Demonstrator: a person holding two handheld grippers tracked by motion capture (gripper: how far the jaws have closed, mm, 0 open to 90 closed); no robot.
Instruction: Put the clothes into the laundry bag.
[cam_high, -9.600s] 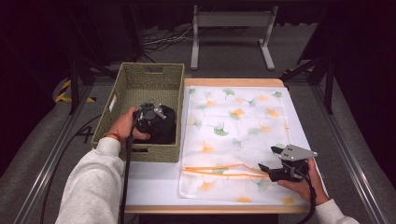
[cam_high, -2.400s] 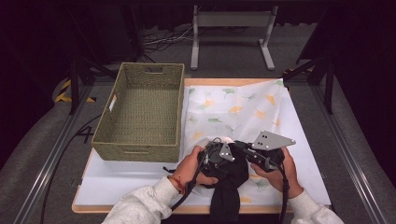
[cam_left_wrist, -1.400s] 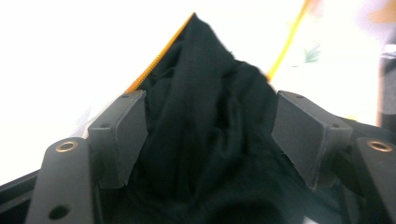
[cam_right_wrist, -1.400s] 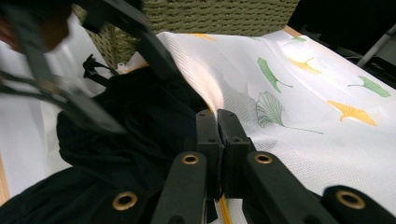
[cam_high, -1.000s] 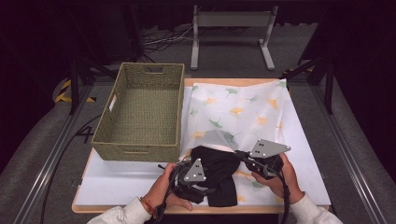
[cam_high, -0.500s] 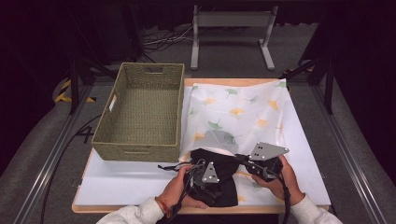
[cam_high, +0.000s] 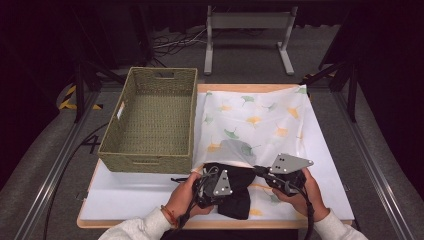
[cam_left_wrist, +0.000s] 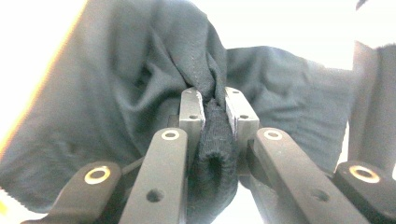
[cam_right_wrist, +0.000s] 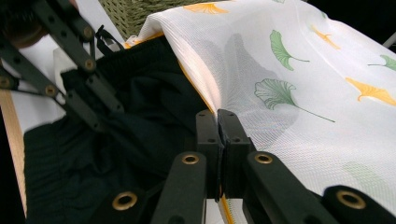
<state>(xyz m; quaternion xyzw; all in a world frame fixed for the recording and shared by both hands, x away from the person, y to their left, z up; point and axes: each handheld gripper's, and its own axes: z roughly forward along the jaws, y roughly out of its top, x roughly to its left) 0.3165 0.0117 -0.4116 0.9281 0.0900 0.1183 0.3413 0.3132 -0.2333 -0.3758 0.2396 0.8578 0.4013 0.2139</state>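
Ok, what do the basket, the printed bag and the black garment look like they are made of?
Basket: woven green-tan fibre, maybe seagrass or paper cord; matte, ribbed weave shows.
Printed bag: thin white mesh fabric, likely synthetic; fine grid, and the dark cloth shows through it. The right gripper pinches its edge.
Black garment: soft matte knit, cotton-like, with a ribbed hem; clamped by the left gripper.

— Where's the left hand-held gripper (cam_high: 212, 184)?

— Low at the near edge of the surface (cam_high: 125, 195), jaws pinched on a fold of black garment (cam_left_wrist: 116, 107) (gripped between the pads).

— And the right hand-held gripper (cam_high: 270, 176)?

— Beside it, farther along that near edge, jaws pressed together, hand wrapped round its body.
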